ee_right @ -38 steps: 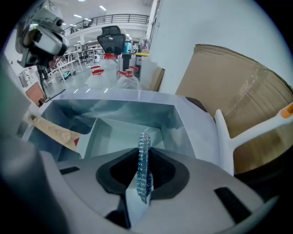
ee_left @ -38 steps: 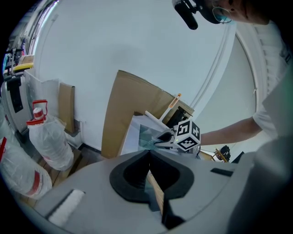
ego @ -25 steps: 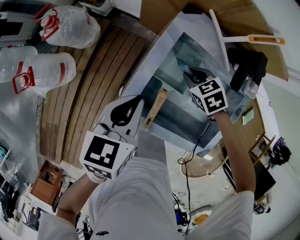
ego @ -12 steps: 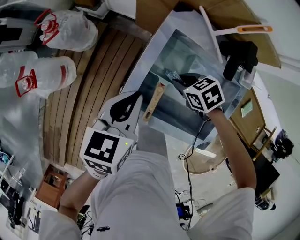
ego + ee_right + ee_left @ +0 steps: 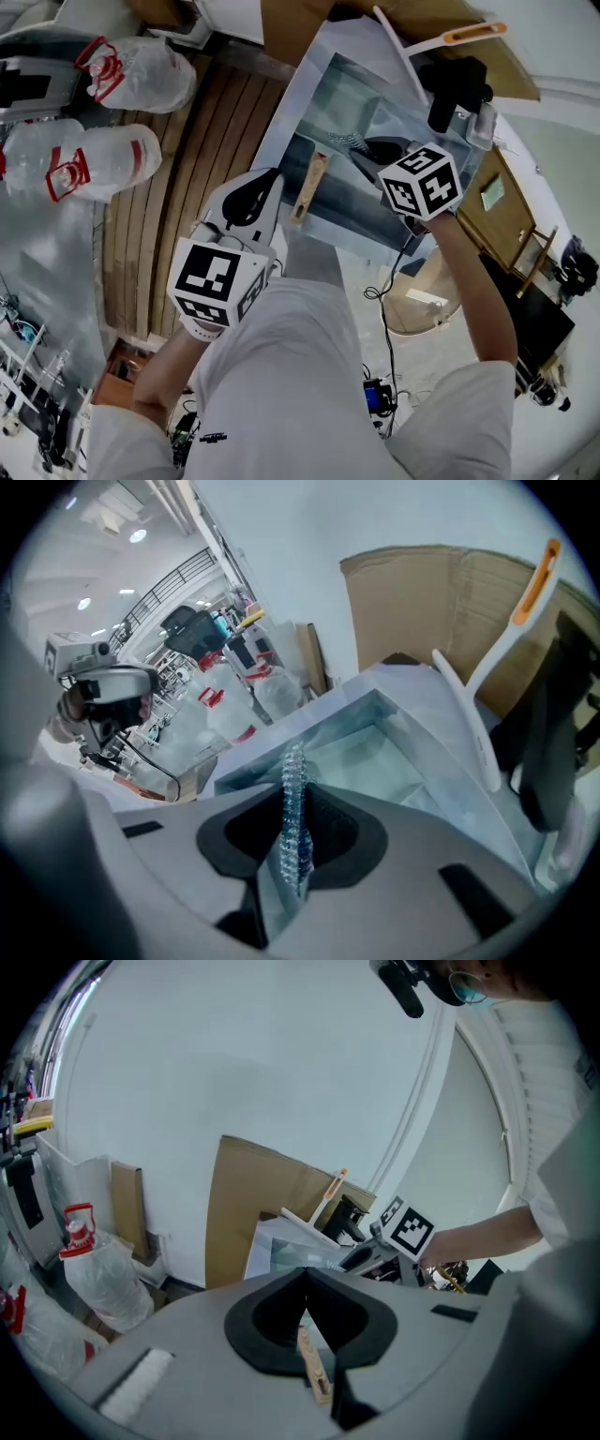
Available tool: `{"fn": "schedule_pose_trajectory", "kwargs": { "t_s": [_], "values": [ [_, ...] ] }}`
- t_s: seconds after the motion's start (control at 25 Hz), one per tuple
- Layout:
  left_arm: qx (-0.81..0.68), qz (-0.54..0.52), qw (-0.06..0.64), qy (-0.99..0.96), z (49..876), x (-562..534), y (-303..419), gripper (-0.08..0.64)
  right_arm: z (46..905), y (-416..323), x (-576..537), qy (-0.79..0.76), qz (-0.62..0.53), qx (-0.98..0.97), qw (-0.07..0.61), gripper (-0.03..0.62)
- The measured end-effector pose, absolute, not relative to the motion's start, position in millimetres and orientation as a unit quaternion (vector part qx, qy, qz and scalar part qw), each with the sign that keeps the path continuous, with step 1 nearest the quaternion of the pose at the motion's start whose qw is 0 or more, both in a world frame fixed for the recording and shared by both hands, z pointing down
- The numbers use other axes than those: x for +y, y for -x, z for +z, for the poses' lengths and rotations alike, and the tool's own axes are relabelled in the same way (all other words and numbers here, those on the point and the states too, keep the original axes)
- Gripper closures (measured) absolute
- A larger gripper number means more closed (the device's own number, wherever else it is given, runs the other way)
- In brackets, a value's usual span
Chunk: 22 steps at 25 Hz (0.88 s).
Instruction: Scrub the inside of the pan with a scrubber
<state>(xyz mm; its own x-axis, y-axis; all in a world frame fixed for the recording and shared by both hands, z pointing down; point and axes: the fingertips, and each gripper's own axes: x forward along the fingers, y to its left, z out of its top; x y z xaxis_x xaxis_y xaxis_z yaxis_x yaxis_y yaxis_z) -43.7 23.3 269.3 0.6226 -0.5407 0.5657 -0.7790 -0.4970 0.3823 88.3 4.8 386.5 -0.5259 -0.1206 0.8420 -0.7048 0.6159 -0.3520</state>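
The left gripper (image 5: 305, 1290) has its jaws closed tip to tip with nothing pinched. Through the slot behind the tips its own view shows the pan's wooden handle (image 5: 310, 187), which in the head view lies just to the right of this gripper, apart from it and leaning over the near rim of the steel sink (image 5: 284, 117). The right gripper (image 5: 295, 794) is clamped on the scrubber (image 5: 293, 832), a thin silvery mesh strip standing upright between its pads. In the head view this gripper reaches down into the basin from the near right, with the mesh close to the far end of the handle. The pan's bowl cannot be told from the steel around it. A second ago the scrubber was deeper in the basin, farther from the handle's far end. Half a second ago it had come in beside it, and now it sits a little to the right of that. The left gripper has kept its place beside the handle, jaws unchanged, while the whole head view has swung slightly. On the sink's far right rim lies a white long-handled tool with an orange grip (image 5: 441, 41), with a black fixture (image 5: 455, 89) just near of it and brown cardboard (image 5: 286, 19) beyond the sink. To the left, past wooden slats (image 5: 183, 159), lie clear plastic bags with red handles (image 5: 103, 155).
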Motion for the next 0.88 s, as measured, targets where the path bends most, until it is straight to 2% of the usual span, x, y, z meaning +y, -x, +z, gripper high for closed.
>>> {"fn": "schedule_pose_trajectory", "kwargs": {
  "t_s": [0.56,0.88],
  "values": [
    [-0.375,0.18,0.262,-0.871,199.1,34.8,45.9,0.554,233.7,-113.8,66.2,-0.419,0.312,-0.8,0.295,0.531],
    [-0.361,0.174,0.255,-0.88,183.5,50.3,44.8,0.554,189.1,-84.3,92.9,-0.437,0.254,-0.819,0.273,0.531]
  ]
}}
